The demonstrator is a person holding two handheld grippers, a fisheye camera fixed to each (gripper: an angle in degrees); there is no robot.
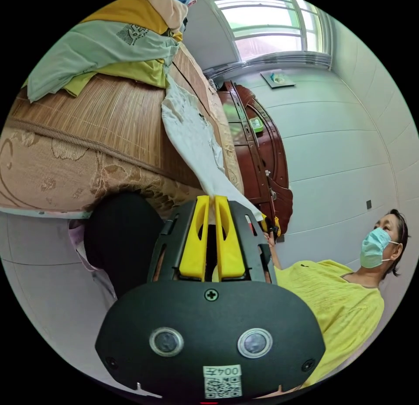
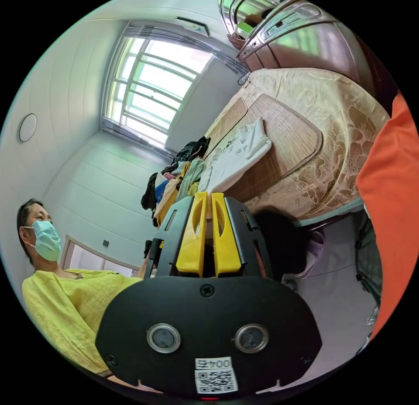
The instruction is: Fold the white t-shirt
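The white t-shirt (image 1: 192, 134) hangs stretched from the bed's bamboo mat (image 1: 109, 112) down to my left gripper (image 1: 211, 199), whose yellow jaws are shut on its edge. The other gripper (image 1: 271, 225) shows lower right, at another corner of the same edge. In the right gripper view the white t-shirt (image 2: 240, 154) lies partly on the bamboo mat (image 2: 288, 138) and runs to my right gripper (image 2: 208, 196), which has its jaws closed on the cloth. A person in a yellow top (image 2: 65, 300) holds both grippers.
A pile of mixed clothes (image 1: 109, 51) (image 2: 174, 182) sits on the bed beyond the shirt. A dark wooden wardrobe (image 1: 257, 151) stands behind the bed. A dark rounded object (image 1: 122, 239) and a purple slipper (image 2: 312, 247) lie by the bed's edge. Orange cloth (image 2: 393, 195) fills the right side.
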